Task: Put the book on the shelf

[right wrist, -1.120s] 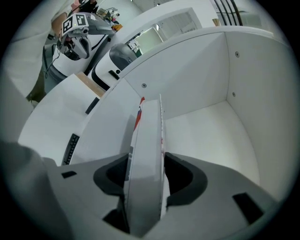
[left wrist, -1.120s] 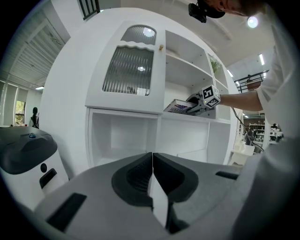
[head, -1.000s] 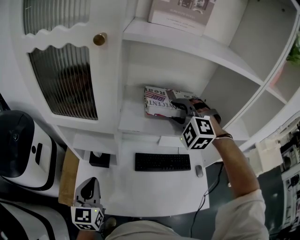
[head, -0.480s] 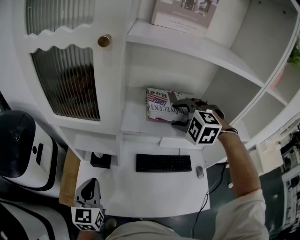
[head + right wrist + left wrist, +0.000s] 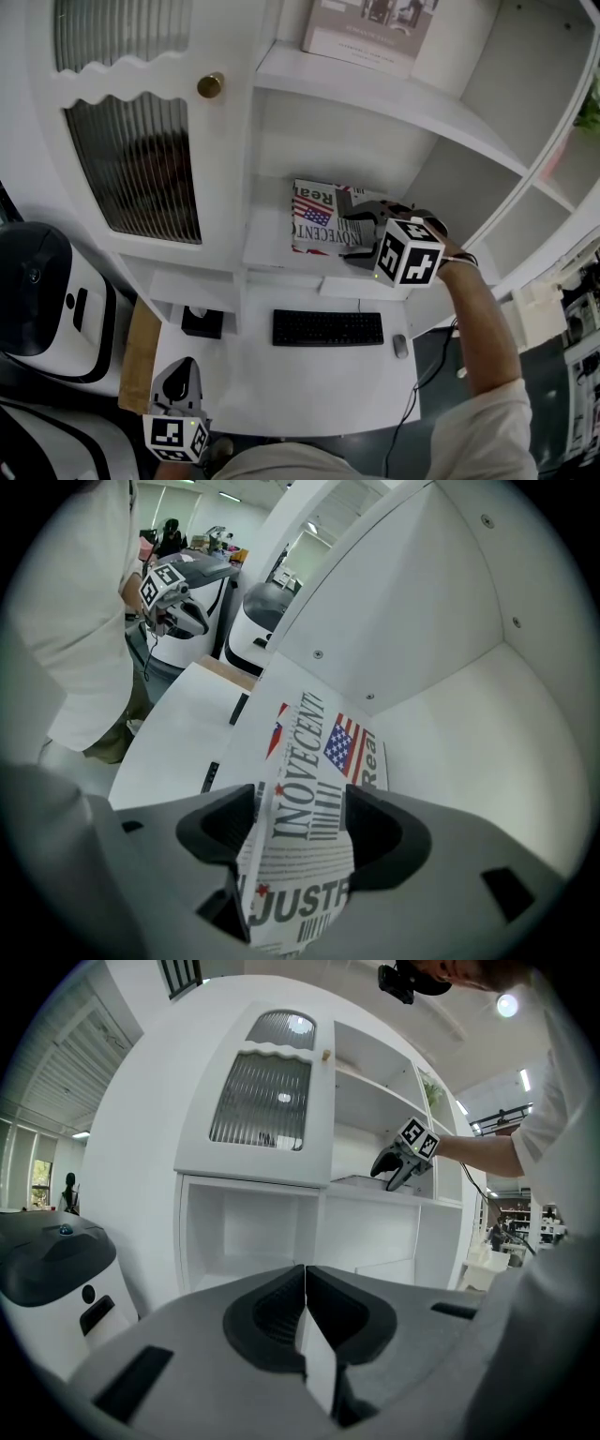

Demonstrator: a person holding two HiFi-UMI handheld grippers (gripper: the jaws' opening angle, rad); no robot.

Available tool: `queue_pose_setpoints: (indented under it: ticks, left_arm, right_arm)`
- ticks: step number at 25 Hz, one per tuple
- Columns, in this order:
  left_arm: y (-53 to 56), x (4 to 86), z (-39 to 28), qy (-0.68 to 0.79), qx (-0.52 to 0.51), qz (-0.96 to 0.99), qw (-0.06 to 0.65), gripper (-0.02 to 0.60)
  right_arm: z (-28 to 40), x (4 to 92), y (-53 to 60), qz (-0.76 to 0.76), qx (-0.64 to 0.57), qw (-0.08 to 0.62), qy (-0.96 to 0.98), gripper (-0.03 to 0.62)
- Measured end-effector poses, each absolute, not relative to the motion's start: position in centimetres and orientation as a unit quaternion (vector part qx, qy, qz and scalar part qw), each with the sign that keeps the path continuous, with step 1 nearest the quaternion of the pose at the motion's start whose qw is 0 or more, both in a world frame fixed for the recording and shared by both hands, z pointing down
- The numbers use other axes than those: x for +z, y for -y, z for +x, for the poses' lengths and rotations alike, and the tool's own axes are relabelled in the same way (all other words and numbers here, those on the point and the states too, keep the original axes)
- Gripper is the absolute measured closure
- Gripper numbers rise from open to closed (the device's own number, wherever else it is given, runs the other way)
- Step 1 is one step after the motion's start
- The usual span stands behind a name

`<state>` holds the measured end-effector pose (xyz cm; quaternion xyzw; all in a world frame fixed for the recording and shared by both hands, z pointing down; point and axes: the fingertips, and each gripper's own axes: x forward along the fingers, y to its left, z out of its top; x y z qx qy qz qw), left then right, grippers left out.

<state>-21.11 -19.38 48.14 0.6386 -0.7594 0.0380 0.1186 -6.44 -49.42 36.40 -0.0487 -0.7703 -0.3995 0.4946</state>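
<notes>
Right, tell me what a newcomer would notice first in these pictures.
The book with the stars-and-stripes cover, lying flat on the middle shelf, draws the eye first. The right tool sits at its near end, and its jaws have just been opening with the book between them. Low at the left, the left tool hangs shut by the desk with the black keyboard.

The book (image 5: 322, 222) at frame centre has a white cover with black lettering and a red, white and blue striped flag. The shelf (image 5: 267, 246) and worktop (image 5: 309, 384) are white, the keyboard (image 5: 327, 328) black. Upper left, a brass-coloured knob (image 5: 210, 86) sits beside ribbed grey glass (image 5: 131, 159).
</notes>
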Motion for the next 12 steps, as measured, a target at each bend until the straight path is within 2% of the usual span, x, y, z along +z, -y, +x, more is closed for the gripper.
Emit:
queue_pose_setpoints:
  ticks: [6,12]
  left_arm:
    - [19.6,48.1,-21.0,0.756,0.037,0.643,0.118,0.576]
    - [19.8,47.9,-20.8,0.750,0.037,0.650,0.115,0.575]
  right_arm:
    - [-5.8,36.7,48.9,-0.053,-0.392,0.502,0.769,0.286]
    - [-5.5,35.3,48.4,-0.033,-0.369,0.467,0.803,0.301]
